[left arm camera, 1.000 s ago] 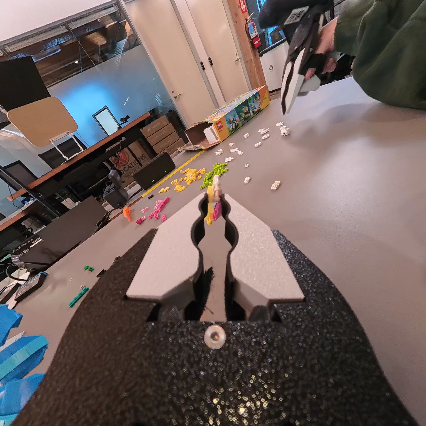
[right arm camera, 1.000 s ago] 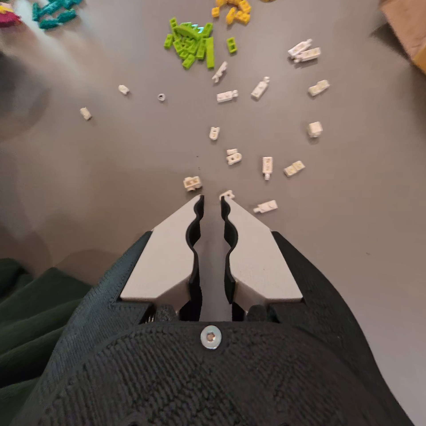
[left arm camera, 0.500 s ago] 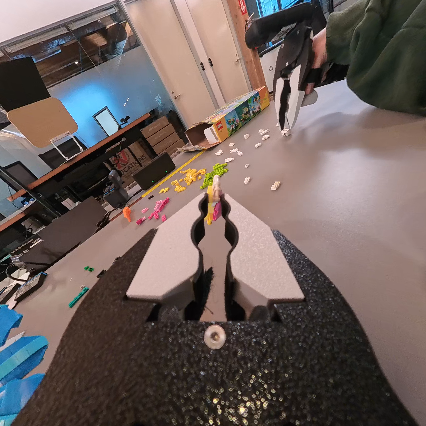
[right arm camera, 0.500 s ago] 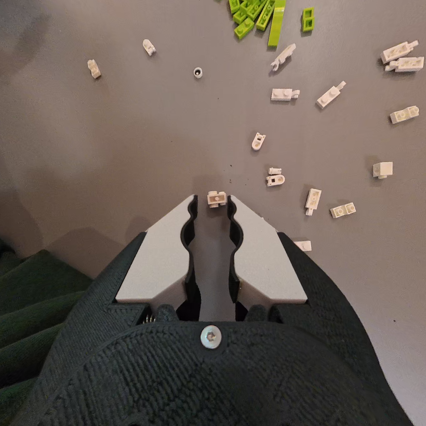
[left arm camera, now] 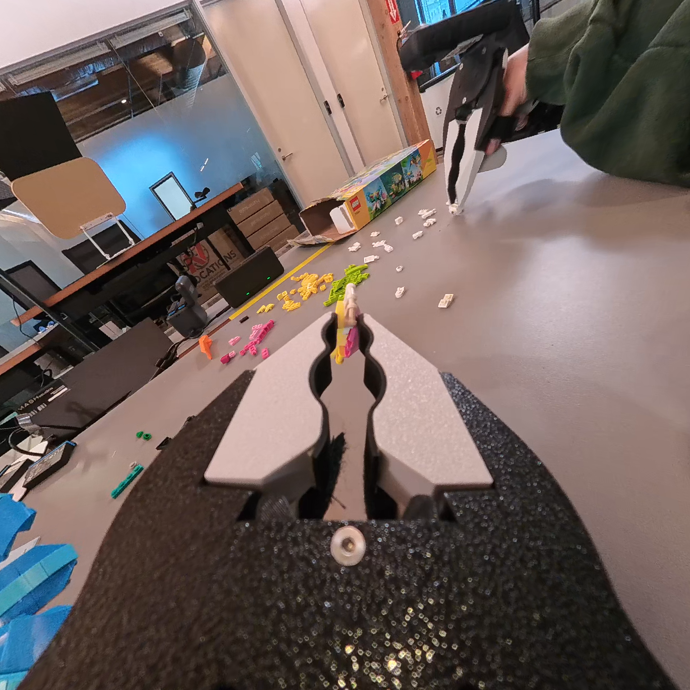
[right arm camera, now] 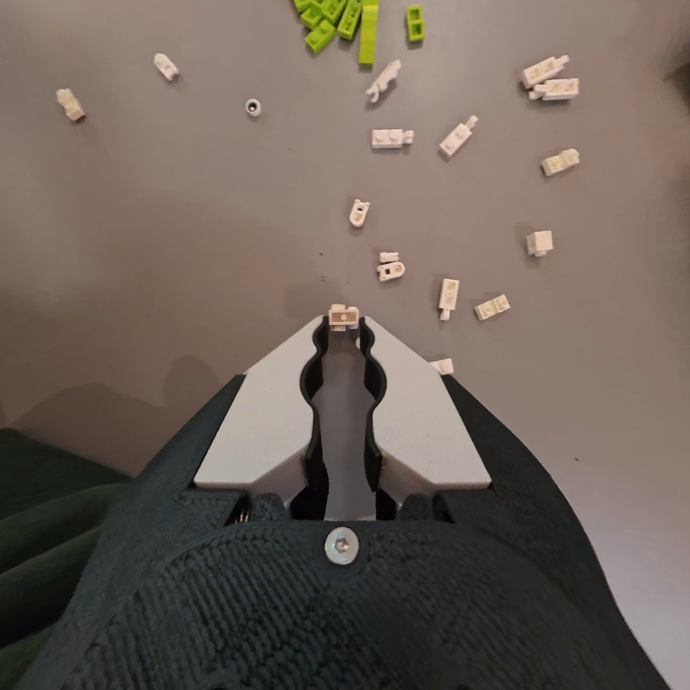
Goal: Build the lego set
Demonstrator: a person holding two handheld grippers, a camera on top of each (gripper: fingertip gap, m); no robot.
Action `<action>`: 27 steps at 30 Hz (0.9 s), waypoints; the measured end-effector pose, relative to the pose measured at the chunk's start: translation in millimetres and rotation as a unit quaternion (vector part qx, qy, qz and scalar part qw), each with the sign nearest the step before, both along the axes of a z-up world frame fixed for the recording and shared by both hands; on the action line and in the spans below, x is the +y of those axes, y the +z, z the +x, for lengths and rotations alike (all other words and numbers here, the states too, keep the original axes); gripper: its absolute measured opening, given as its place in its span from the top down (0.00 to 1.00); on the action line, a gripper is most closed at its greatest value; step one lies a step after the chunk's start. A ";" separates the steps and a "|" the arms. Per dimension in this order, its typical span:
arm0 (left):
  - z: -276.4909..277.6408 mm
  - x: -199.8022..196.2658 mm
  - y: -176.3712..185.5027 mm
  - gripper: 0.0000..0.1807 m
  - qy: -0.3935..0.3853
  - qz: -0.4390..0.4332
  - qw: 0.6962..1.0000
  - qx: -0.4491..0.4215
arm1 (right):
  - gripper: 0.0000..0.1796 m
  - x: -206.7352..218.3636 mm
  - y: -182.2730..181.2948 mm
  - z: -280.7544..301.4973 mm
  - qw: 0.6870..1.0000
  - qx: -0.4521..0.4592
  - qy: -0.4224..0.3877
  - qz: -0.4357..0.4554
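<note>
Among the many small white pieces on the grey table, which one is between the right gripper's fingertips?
The white piece pinched at the right gripper tips; every other white piece lies loose on the table, apart from the fingers.

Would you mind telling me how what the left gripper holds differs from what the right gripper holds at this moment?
The left gripper is shut on a small assembly of yellow, pink and pale parts, while the right gripper grips a single white piece. The assembly is held well above the grey table; the white piece sits at table level among other loose white pieces. Both are pinched right at the fingertips.
</note>
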State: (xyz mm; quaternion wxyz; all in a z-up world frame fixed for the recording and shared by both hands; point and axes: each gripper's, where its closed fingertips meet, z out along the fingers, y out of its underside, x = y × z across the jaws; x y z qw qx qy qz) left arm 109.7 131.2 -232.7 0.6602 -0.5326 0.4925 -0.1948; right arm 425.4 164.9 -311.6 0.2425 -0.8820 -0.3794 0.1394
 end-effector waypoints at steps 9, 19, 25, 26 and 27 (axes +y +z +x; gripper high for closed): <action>0.4 -0.6 -0.2 0.95 -0.001 0.000 1.000 0.001 | 0.89 4.7 9.6 -5.6 0.999 0.034 0.001 0.022; 0.5 -0.8 -0.6 0.95 -0.002 0.000 1.000 0.001 | 0.87 69.9 79.9 73.9 0.887 0.164 -0.215 0.375; 0.8 -1.1 -0.8 0.95 -0.003 0.000 1.000 0.001 | 0.89 63.0 85.9 113.4 0.832 0.151 -0.307 0.437; 1.0 -1.0 -0.9 0.95 -0.003 -0.001 1.000 0.001 | 0.90 64.4 83.5 109.2 0.841 0.159 -0.309 0.415; 1.3 -0.8 -1.4 0.95 -0.004 -0.002 1.000 0.002 | 0.92 66.8 80.1 102.1 0.855 0.167 -0.309 0.382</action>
